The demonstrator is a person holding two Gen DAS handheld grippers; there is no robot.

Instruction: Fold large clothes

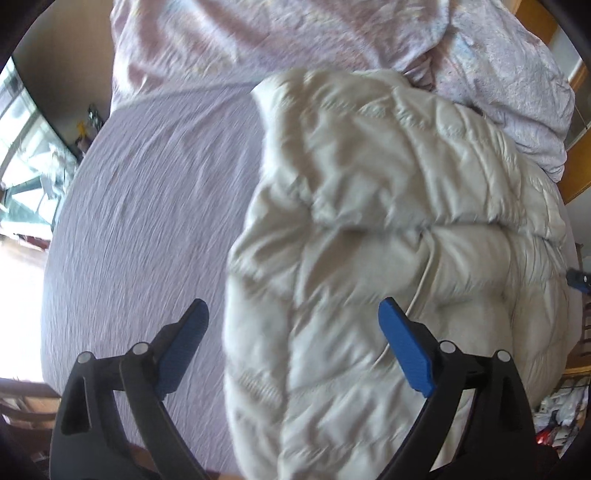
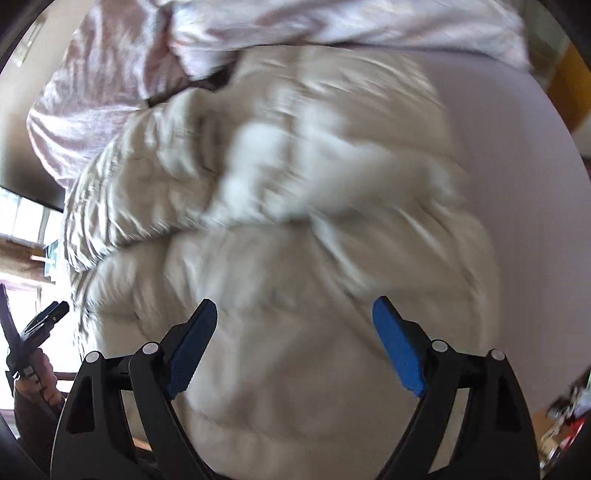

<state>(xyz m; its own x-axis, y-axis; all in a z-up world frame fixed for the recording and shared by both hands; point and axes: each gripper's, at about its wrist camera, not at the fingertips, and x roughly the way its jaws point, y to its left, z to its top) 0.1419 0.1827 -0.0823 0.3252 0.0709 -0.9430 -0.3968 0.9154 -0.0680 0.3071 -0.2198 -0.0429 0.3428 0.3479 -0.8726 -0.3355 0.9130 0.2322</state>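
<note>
Both grippers are hanging over a cream padded jacket (image 1: 388, 229) that is lying bunched on a bed covered by a lilac sheet (image 1: 147, 206). The left gripper (image 1: 293, 345) is standing with its jaws wide apart and nothing between the pads; it is sitting over the jacket's left edge, with one finger over the sheet and the other over the quilted fabric. The right gripper (image 2: 295, 343) is also standing with its jaws wide apart and empty, above the jacket's near panel. The step in hand appears to be a re-grip between folds: no fabric is being held, and the jacket is looking lumpy rather than flat. The next move is likely calling for each gripper to descend onto an edge or corner and pinch through thick, slippery padding, which may spring back. A thin cord (image 1: 424, 273) is trailing across the jacket and could snag a finger. A crumpled pink quilt (image 1: 258, 33) is crowding the far side, touching the jacket and limiting room to spread it. The right view is blurred, so seams are hard to locate.
</note>
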